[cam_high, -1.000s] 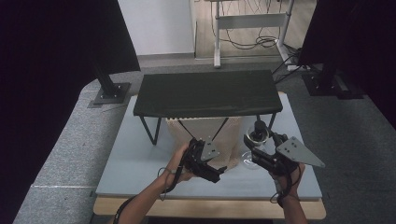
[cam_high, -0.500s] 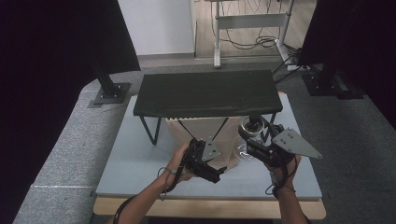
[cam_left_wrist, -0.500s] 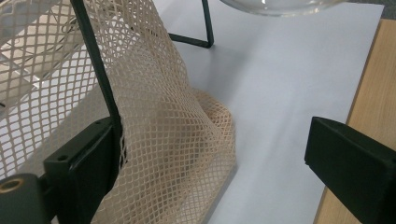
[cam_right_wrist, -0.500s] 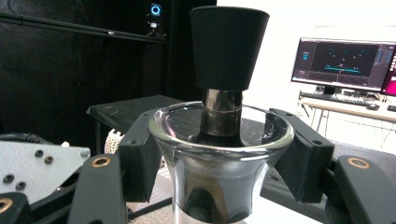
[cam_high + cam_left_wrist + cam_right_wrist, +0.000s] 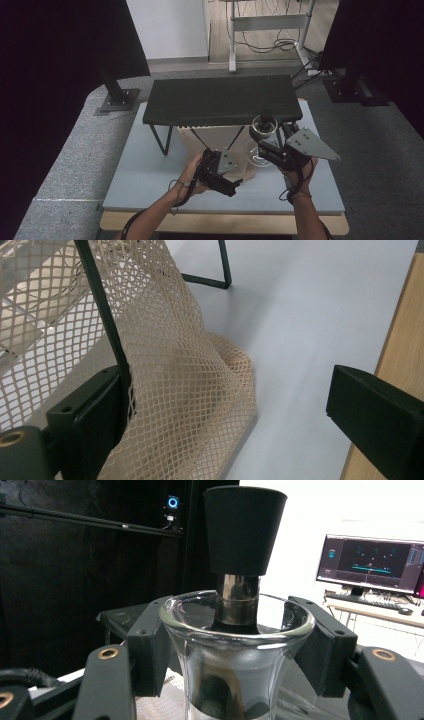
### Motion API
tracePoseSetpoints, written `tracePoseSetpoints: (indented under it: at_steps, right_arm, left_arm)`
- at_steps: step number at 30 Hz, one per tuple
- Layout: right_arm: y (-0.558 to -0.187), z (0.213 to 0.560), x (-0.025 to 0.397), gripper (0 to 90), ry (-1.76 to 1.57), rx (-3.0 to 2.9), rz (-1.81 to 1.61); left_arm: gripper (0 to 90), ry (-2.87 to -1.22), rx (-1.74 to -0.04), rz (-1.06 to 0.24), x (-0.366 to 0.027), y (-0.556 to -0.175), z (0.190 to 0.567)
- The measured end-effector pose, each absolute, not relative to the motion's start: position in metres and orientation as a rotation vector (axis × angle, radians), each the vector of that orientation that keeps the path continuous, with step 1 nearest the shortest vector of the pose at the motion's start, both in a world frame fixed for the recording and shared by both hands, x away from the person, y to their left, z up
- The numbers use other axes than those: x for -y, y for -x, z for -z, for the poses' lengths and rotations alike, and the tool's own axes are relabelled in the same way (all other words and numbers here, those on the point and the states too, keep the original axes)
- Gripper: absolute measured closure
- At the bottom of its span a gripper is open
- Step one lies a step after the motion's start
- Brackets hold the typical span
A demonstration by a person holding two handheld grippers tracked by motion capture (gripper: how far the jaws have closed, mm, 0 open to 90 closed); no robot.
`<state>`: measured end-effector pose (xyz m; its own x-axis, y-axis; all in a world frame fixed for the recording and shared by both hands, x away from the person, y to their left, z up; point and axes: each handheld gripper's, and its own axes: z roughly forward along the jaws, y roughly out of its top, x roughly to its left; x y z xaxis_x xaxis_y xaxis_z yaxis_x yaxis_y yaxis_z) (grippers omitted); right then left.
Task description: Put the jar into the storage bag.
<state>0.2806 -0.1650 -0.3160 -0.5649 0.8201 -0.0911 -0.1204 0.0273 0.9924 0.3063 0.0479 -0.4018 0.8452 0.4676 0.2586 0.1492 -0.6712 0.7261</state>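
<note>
table [image 5: 150, 175]: your work sits at its near edge, by the black rack [image 5: 220, 99] | mesh sheet [image 5: 190, 390]: draped there, your left hand-held gripper [image 5: 220, 175] gapes wide, one jaw touching it | glass carafe [image 5: 235, 645]: upright, black stopper [image 5: 244, 530] in; your right hand-held gripper [image 5: 240, 645] clamps its neck

A black shelf [image 5: 222, 99] on thin black legs [image 5: 161, 139] stands across the middle of the bench [image 5: 150, 175], which carries a pale blue-grey mat with a wooden edge showing along its near side. Grey carpet [image 5: 65, 165] surrounds the bench. At ten o'clock from the shelf a black stand foot [image 5: 119, 99] rests on the carpet; at two o'clock sits another black base [image 5: 350, 90]. At twelve o'clock, beyond the shelf, a white frame [image 5: 267, 22] stands over a tangle of cables [image 5: 272, 46]. In the right gripper view a lit monitor [image 5: 372, 562] stands at three o'clock above a keyboard [image 5: 367, 600].
</note>
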Motion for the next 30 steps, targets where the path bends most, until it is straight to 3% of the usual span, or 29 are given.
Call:
tracePoseSetpoints:
  at_steps: [30]
  right_arm:
    - [-0.312, 0.297, 0.118, 37.5, -0.677, -1.627, -1.664]
  left_arm:
    - [5.3, -2.251, -0.459, -0.543, -0.050, -0.303, 0.397]
